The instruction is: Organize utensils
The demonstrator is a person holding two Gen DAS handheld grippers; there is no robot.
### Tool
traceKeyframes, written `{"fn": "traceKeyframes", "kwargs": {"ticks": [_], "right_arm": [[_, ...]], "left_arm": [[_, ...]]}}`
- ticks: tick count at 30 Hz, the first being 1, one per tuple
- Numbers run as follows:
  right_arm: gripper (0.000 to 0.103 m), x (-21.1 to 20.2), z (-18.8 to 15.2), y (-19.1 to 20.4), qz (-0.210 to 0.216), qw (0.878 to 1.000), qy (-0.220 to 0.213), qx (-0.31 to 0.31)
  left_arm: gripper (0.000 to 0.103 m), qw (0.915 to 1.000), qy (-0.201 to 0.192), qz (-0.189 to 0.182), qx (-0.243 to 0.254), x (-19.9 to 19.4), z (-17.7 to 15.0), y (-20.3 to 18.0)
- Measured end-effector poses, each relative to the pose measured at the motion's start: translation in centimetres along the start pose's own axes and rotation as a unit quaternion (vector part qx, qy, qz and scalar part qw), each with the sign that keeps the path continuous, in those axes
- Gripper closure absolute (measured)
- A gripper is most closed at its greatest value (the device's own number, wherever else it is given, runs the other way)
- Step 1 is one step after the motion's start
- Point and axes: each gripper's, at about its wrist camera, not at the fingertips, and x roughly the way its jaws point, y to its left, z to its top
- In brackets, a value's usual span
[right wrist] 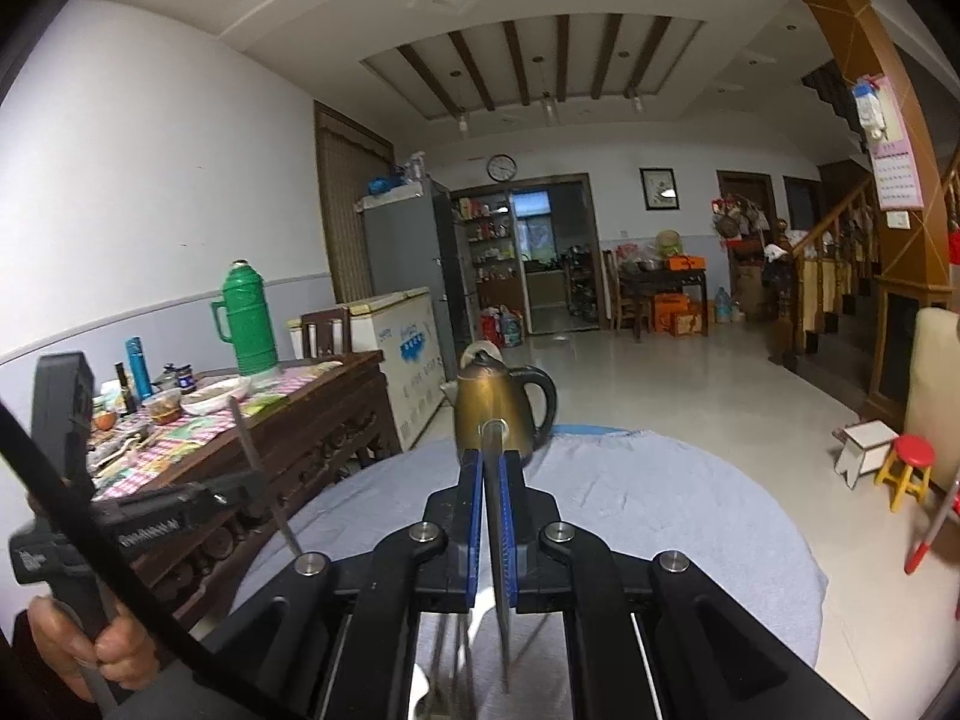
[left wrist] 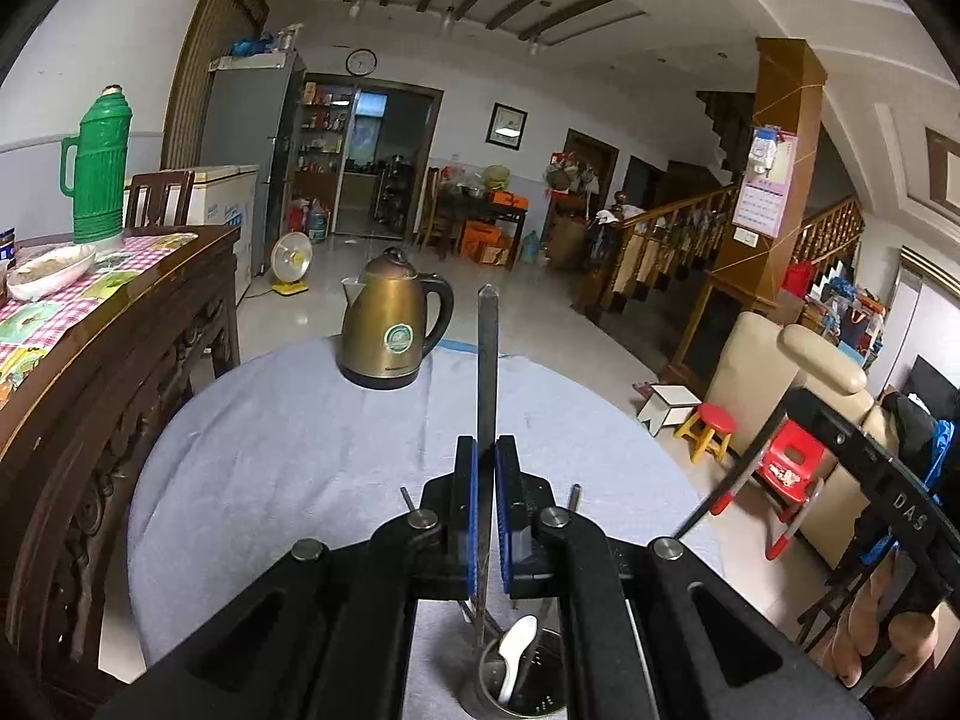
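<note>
- our left hand-held gripper [left wrist: 486,456] is clenched on a flat metal utensil handle [left wrist: 487,360], which stands upright between the blue pads and rises above them; its working end is hidden below.
- below that gripper a metal utensil cup [left wrist: 516,684] stands on the grey tabletop [left wrist: 270,450], with a white spoon [left wrist: 517,654] leaning inside it.
- our right hand-held gripper [right wrist: 493,468] is clamped on a second metal utensil [right wrist: 497,516], held edge-on and upright; we cannot tell what kind it is.
- blurred utensil tips [right wrist: 450,660] show below the right gripper.
- a brass-coloured kettle [left wrist: 393,324] stands at the far edge of the tabletop, well apart from both grippers.
- a green thermos [left wrist: 102,174] stands on the wooden side table [left wrist: 138,324] to the left.
</note>
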Motion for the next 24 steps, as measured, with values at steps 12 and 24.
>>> {"fn": "traceKeyframes", "kwargs": {"ticks": [12,24], "right_arm": [[0.097,0.3,-0.8,2.7,0.014,1.000,0.012,-0.020],[0.075,12.1,-13.3,-8.8,0.050,0.938,0.295,0.177]], "left_arm": [[0.097,0.9995,0.027,-0.007,-0.014,0.6,-2.1,-0.2],[0.097,0.9994,0.032,0.003,-0.016,1.6,-2.0,0.5]]}}
